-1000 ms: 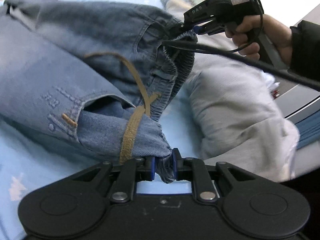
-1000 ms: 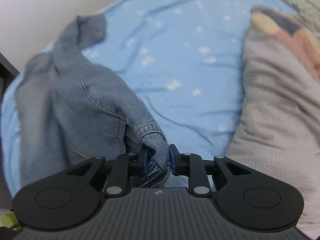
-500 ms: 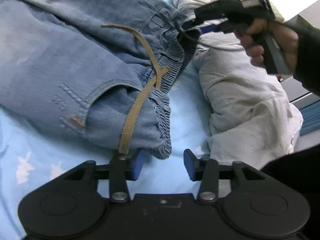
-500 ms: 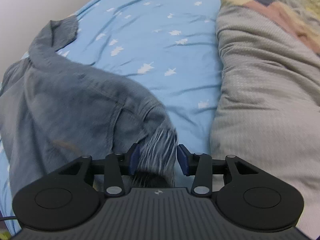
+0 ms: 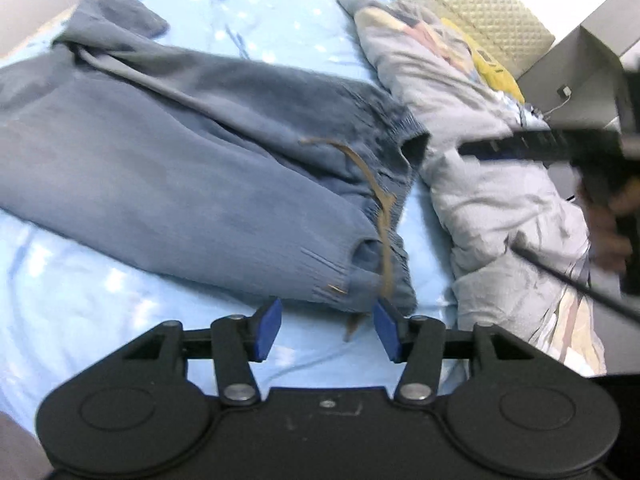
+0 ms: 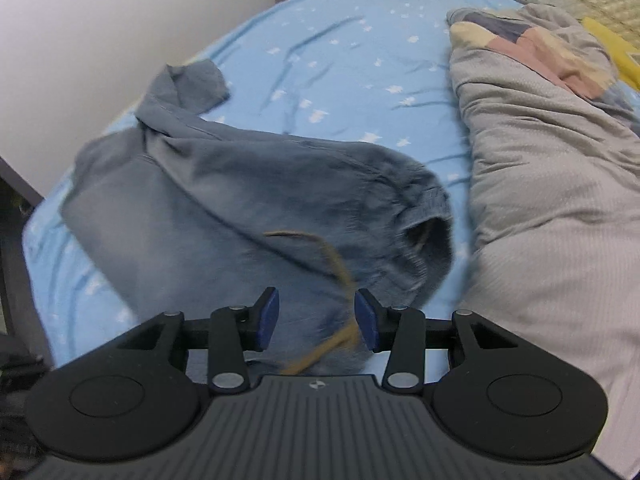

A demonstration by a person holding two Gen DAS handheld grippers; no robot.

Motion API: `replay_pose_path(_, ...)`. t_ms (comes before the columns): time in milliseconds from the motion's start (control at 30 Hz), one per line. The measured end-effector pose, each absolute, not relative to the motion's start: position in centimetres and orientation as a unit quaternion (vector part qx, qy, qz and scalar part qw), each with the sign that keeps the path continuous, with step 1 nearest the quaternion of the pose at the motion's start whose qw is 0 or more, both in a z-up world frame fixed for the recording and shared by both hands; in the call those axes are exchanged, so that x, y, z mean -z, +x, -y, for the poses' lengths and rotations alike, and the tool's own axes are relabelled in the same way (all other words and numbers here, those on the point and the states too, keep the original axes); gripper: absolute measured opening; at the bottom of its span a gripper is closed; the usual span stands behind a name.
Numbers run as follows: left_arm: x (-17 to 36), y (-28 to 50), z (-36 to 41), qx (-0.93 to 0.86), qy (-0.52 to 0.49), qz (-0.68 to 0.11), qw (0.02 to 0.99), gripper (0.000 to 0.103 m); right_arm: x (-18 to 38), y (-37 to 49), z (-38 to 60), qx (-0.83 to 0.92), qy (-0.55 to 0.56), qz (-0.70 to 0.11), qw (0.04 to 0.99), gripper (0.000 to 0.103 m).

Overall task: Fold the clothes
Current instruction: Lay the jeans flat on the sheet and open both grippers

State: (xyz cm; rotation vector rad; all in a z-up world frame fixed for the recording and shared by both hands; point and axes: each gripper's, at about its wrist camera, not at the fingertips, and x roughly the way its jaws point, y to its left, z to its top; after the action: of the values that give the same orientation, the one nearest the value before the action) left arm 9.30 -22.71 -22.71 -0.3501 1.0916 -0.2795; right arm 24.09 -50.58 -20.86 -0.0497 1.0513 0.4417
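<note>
The jeans lie folded over on the blue star-printed bed sheet, their elastic waistband turned toward a rumpled grey quilt that runs along the sheet's right side. A tan drawstring trails across the waistband and down past the denim's near edge. The left hand-held gripper has just been opening; its blue pads stand apart with only bare sheet and the loose end of the drawstring between them, so it is released and holds nothing, just short of the jeans' near edge. The right hand-held gripper has likewise been opening and stands released: denim and drawstring show through the gap, but its pads do not press on the fabric. In the left wrist view that gripper appears blurred at the far right, above the quilt, held by a hand. A pale wall borders the bed on the left, and a quilted beige cover lies beyond the quilt.
</note>
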Motion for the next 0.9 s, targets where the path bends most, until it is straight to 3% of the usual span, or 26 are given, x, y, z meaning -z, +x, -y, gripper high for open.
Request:
replay_pose_path(233, 18.3, 11.0, 15.4, 0.142, -0.143, -0.499, 0.843, 0.05, 18.1, 18.6, 44.7, -0.185, 0.043, -0.501, 0.844, 0.044)
replay_pose_path(433, 15.4, 13.6, 12.1, 0.073, -0.125, -0.496, 0.856, 0.05, 16.8, 15.8, 38.4, -0.202, -0.029, -0.481, 0.852, 0.044)
replay_pose_path(567, 13.8, 14.2, 8.8, 0.029, -0.159, -0.485, 0.86, 0.052, 16.7, 14.8, 35.3, -0.219, -0.02, -0.475, 0.852, 0.044)
replay_pose_path(900, 15.9, 16.8, -5.1, -0.037, -0.248, -0.489, 0.835, 0.053, 17.1, 16.1, 26.2, -0.2, 0.006, -0.483, 0.852, 0.044)
